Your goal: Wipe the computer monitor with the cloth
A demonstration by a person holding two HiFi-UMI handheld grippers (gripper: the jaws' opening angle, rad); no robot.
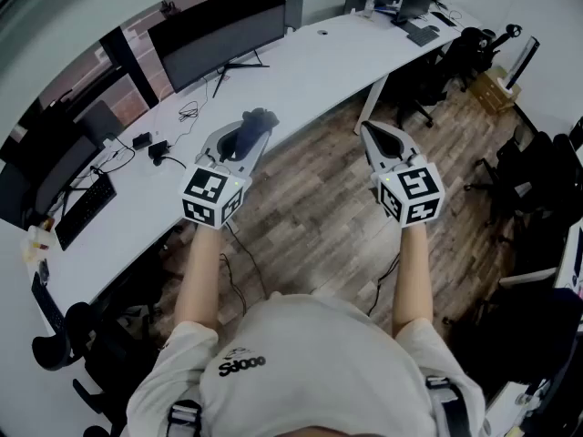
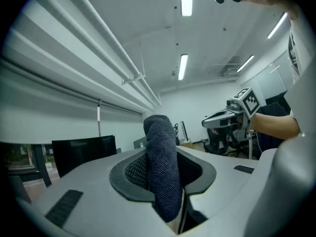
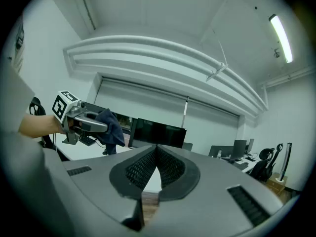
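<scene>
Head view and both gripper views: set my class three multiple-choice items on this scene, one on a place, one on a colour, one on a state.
1. Where is the cloth? A in the left tool; B in the right tool; C in neither tool.
2. What colour is the cloth? A white; B dark blue; C red.
3. The right tool is: A wide open; B shut on the cloth; C shut and empty.

Answers: A, the left gripper view shows it clamped between the jaws. B, it looks dark blue in both gripper views. C, its jaws meet with nothing between.
</scene>
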